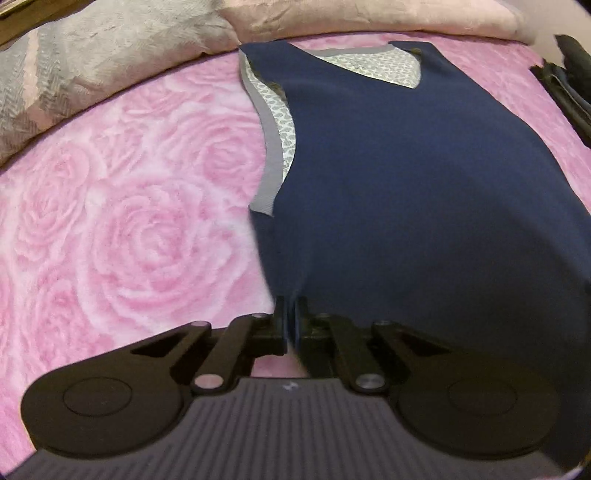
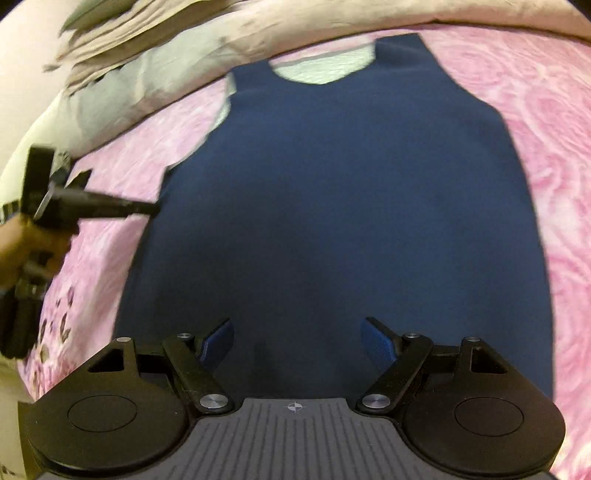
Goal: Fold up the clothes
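Observation:
A navy sleeveless vest (image 1: 406, 177) with grey trim and a patterned lining lies flat on a pink rose-print blanket (image 1: 122, 221), neck end far from me. My left gripper (image 1: 291, 314) is shut on the vest's near left hem edge. In the right wrist view the same vest (image 2: 332, 192) fills the middle. My right gripper (image 2: 297, 339) is open, its blue pads (image 2: 376, 343) spread over the near hem, holding nothing. The left gripper also shows in the right wrist view (image 2: 147, 208) at the vest's left edge, held by a hand.
Grey and beige pillows (image 1: 92, 55) and a pink folded cover (image 1: 369, 18) lie along the far side of the bed. A dark object (image 1: 569, 81) sits at the right edge. The pink blanket spreads to the vest's left and right (image 2: 546, 129).

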`<action>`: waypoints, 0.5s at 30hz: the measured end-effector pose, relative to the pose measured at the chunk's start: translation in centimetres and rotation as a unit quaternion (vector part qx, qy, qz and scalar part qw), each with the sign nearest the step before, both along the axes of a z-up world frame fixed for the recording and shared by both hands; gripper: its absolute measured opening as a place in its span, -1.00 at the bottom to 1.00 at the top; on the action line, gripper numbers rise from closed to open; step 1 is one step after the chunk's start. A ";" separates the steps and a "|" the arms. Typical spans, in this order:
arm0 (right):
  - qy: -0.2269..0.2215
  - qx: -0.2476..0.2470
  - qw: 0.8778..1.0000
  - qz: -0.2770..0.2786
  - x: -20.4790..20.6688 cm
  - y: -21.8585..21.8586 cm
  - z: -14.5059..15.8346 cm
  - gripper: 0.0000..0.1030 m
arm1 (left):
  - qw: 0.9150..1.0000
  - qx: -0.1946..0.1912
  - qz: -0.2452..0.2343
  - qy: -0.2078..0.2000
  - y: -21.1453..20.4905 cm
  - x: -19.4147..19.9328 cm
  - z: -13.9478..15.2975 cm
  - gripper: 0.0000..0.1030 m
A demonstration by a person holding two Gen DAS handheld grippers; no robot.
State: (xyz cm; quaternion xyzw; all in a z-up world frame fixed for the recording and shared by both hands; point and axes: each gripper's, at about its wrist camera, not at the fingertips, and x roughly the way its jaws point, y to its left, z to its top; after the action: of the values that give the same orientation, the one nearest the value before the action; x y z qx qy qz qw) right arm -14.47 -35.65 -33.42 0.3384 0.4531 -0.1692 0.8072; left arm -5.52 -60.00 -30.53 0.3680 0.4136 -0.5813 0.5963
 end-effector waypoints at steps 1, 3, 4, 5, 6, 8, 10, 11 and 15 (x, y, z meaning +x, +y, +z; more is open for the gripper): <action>-0.001 -0.003 1.000 0.005 0.2 1.0 0.2 0.53 | 1.000 0.005 -0.001 -0.016 0.1 0.2 -0.1 -1.00; -0.001 -0.003 1.000 0.015 0.0 3.5 0.3 0.53 | 1.000 0.011 0.010 -0.008 0.5 1.6 -0.2 -1.00; 0.000 -0.004 1.000 0.020 -0.1 4.8 0.4 0.53 | 1.000 0.014 0.016 -0.004 0.7 2.3 -0.3 -1.00; -0.001 -0.001 1.000 0.024 -0.1 6.1 0.4 0.53 | 1.000 0.013 0.022 0.001 1.1 2.9 -0.1 -1.00; -0.001 0.002 1.000 0.027 -0.1 7.5 0.4 0.53 | 1.000 0.012 0.016 0.007 1.7 2.9 0.3 -1.00; 0.000 0.011 0.999 0.036 -0.1 10.4 0.4 0.53 | 1.000 0.010 0.006 0.017 2.8 2.8 1.1 -1.00; -0.001 0.025 0.999 0.045 -0.3 13.1 0.2 0.53 | 1.000 0.009 -0.012 0.021 4.3 2.0 1.9 -1.00; -0.001 0.030 0.998 0.050 -0.5 14.2 0.1 0.53 | 0.999 0.008 -0.025 0.020 5.1 1.3 2.3 -0.99; 0.002 0.029 0.995 0.094 -0.4 18.2 -0.1 0.53 | 0.996 0.008 -0.092 0.000 9.0 -2.2 3.5 -0.85</action>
State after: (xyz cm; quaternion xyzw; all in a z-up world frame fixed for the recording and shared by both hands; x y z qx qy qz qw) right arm -14.84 -17.41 -33.55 0.3172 0.4893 -0.0806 0.8084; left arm -7.74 -51.03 -27.06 0.4095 0.3830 -0.6299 0.5374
